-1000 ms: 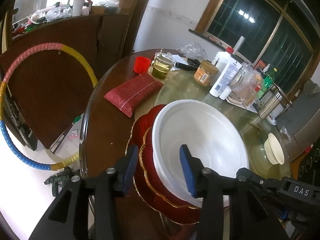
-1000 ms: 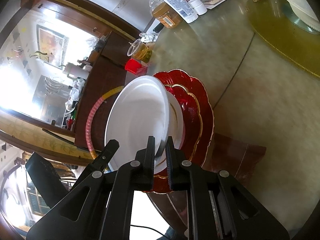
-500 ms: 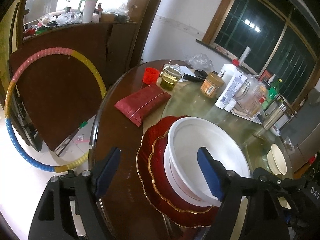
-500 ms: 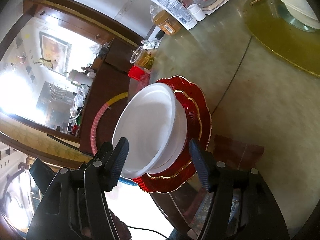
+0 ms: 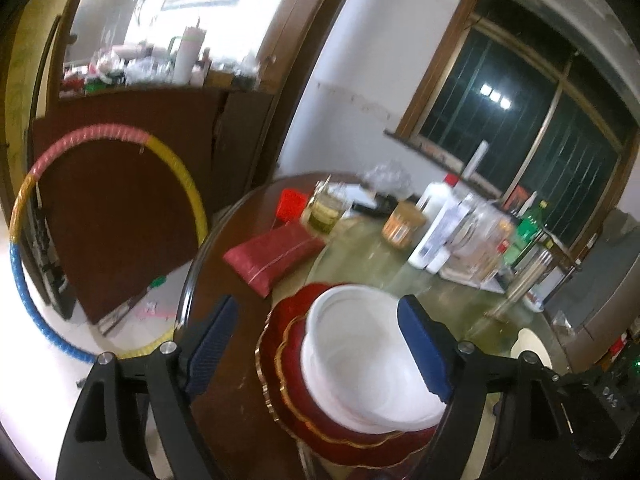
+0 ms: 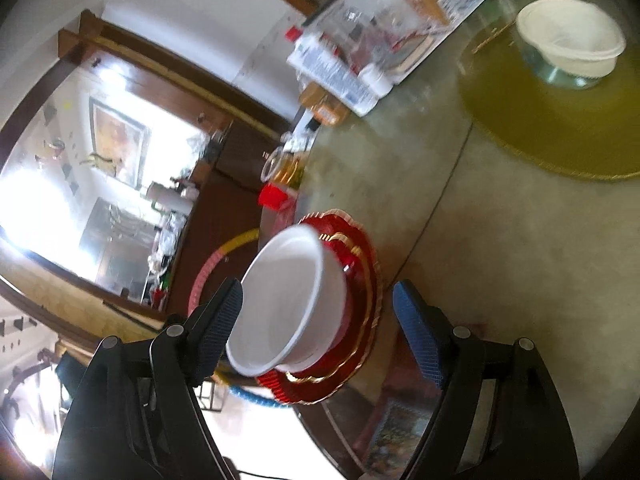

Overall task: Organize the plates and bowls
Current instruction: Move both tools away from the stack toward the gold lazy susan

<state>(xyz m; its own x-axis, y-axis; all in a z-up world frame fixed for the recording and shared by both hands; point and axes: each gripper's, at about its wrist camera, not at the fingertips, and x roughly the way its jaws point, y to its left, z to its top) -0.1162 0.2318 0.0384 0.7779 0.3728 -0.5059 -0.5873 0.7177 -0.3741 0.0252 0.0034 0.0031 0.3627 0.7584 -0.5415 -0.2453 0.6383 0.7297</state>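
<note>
A smooth white bowl (image 5: 372, 356) is sitting empty atop two stacked red plates (image 5: 288, 384) with scalloped, gold-trimmed rims, near the edge of the round glass-topped counter (image 6: 500, 264). The left claw (image 5: 320, 346) is gaping wide, its ribbed blue pads flanking the stack and gripping nothing. The right claw (image 6: 320, 334) is likewise spread wide and holding nothing. Farther across, a cream bowl (image 6: 570, 40) is resting upside down on a glass stand over a round olive mat (image 6: 540, 128). A red padded packet (image 5: 272, 254) is lying behind the plates.
</note>
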